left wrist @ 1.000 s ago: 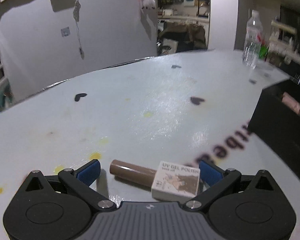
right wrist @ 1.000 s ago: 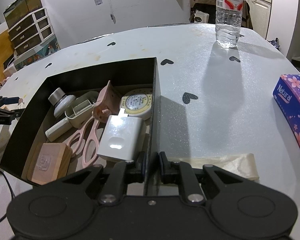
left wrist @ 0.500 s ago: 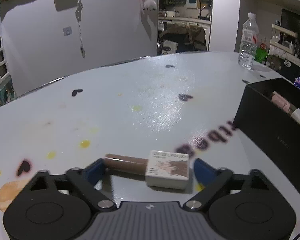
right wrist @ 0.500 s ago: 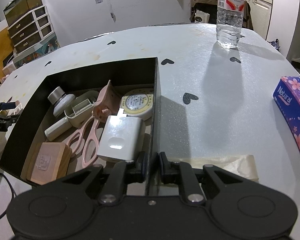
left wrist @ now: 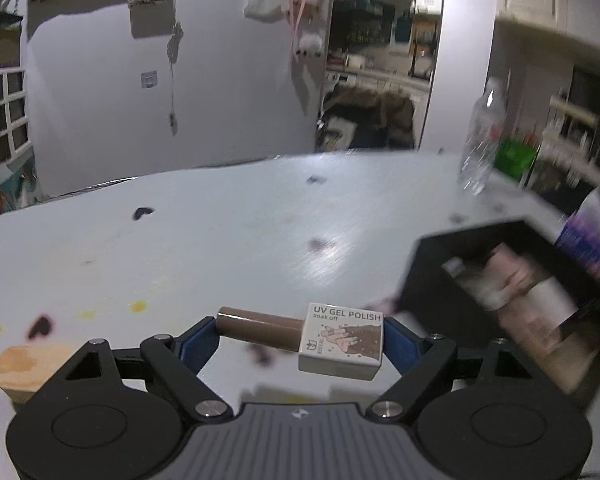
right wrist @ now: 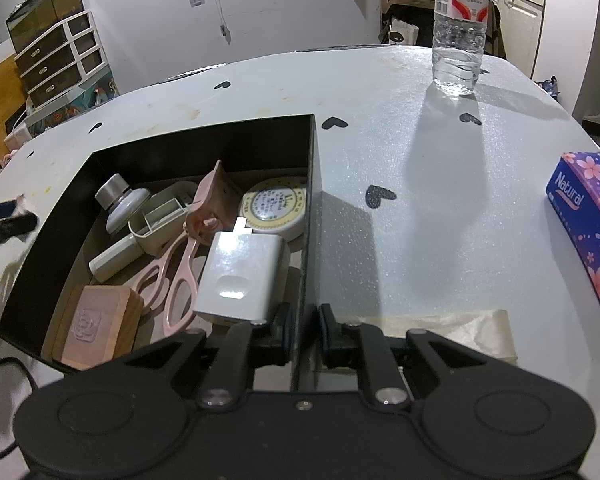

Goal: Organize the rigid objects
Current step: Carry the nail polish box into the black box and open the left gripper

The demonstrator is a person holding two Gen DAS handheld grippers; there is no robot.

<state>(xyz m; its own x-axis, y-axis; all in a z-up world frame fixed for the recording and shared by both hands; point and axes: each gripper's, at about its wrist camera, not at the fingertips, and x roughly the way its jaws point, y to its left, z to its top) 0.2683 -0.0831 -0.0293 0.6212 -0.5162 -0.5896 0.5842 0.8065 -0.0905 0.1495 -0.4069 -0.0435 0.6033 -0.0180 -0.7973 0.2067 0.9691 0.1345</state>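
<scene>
My left gripper [left wrist: 298, 338] is shut on a UV gel polish bottle [left wrist: 304, 338] with a brown cap and a white square body, held lengthwise above the white table [left wrist: 220, 240]. The black box [left wrist: 500, 280] lies to its right, blurred. My right gripper [right wrist: 302, 322] is shut on the right wall of the black box [right wrist: 310, 200]. Inside lie pink scissors [right wrist: 180, 264], a white charger [right wrist: 240, 280], a round tin [right wrist: 274, 210], a wooden block [right wrist: 96, 332] and a small white bottle [right wrist: 120, 200]. The left gripper shows blurred at the far left of the right wrist view [right wrist: 4, 224].
A water bottle [right wrist: 458, 28] stands at the table's far side. A purple tissue pack [right wrist: 588, 224] lies at the right. A strip of beige tape [right wrist: 452, 328] lies by my right gripper. A wooden piece [left wrist: 24, 364] sits at the left gripper's left.
My left gripper has closed on the polish bottle, lifted it off the table and swung towards the black box. My right gripper has stayed on the box wall.
</scene>
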